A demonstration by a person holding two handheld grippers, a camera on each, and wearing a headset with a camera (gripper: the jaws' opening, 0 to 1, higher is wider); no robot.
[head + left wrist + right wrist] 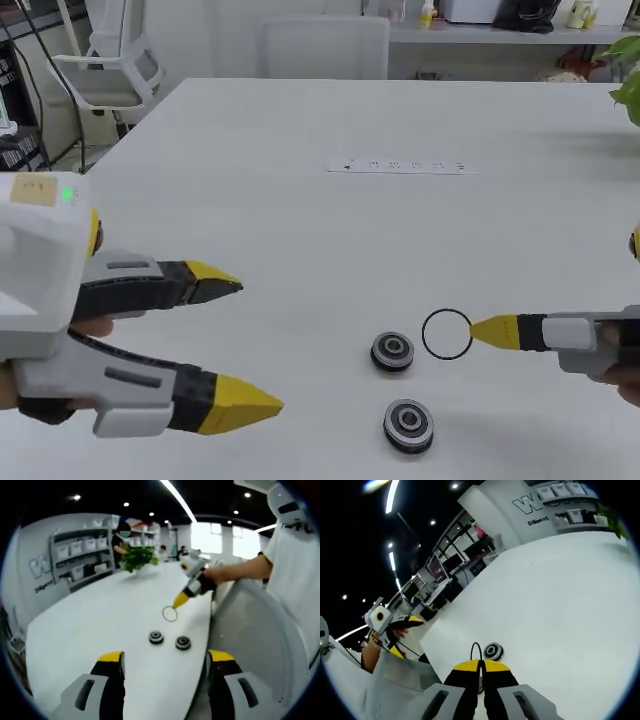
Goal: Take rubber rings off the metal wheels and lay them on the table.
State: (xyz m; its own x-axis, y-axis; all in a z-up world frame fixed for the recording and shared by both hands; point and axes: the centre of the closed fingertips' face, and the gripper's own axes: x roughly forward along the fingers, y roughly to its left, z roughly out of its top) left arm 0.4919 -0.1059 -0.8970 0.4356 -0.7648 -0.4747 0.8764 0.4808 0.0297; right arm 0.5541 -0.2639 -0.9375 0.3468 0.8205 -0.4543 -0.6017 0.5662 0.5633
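Note:
Two small metal wheels lie on the white table (pixel 300 220), one farther (pixel 392 351) and one nearer (pixel 408 424) with a dark outer band. My right gripper (pixel 478 332) comes in from the right and is shut on a thin black rubber ring (pixel 447 333), held just right of the farther wheel. In the right gripper view the shut jaws pinch the ring (pixel 476 650) with a wheel (pixel 493 651) just beyond. My left gripper (pixel 245 345) stands open at the left, holding nothing. The left gripper view shows both wheels (pixel 156 637) (pixel 183 643) ahead and the ring (pixel 169 614).
A white power strip (pixel 400 166) lies across the middle of the table. Chairs (pixel 322 47) stand at the far edge, and a green plant (pixel 628 85) is at the far right. The person's arm (pixel 235 570) reaches along the table's edge.

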